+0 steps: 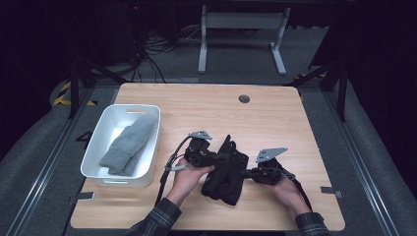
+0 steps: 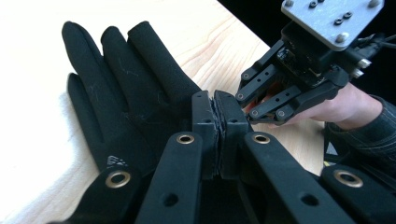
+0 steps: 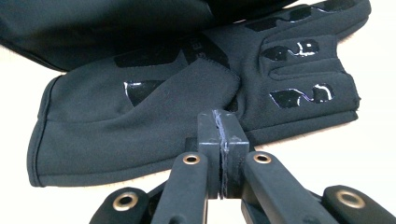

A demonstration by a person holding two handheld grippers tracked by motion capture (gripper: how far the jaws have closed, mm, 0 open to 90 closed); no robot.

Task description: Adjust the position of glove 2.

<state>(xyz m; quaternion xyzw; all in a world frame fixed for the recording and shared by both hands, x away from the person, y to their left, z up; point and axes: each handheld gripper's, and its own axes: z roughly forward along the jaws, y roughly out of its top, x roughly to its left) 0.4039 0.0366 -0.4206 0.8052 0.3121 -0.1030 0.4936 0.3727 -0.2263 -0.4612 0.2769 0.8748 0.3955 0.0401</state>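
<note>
Grey socks (image 1: 129, 144) in white bin (image 1: 147, 168)

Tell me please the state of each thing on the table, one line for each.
black gloves: lying flat in a loose pile between the two grippers.
left gripper: jaws shut, at the edge of the gloves; a grip on the fabric cannot be told.
right gripper: jaws shut, tips just short of a glove, nothing between them.
white bin: upright, open on top.
grey socks: lying inside the bin.
</note>
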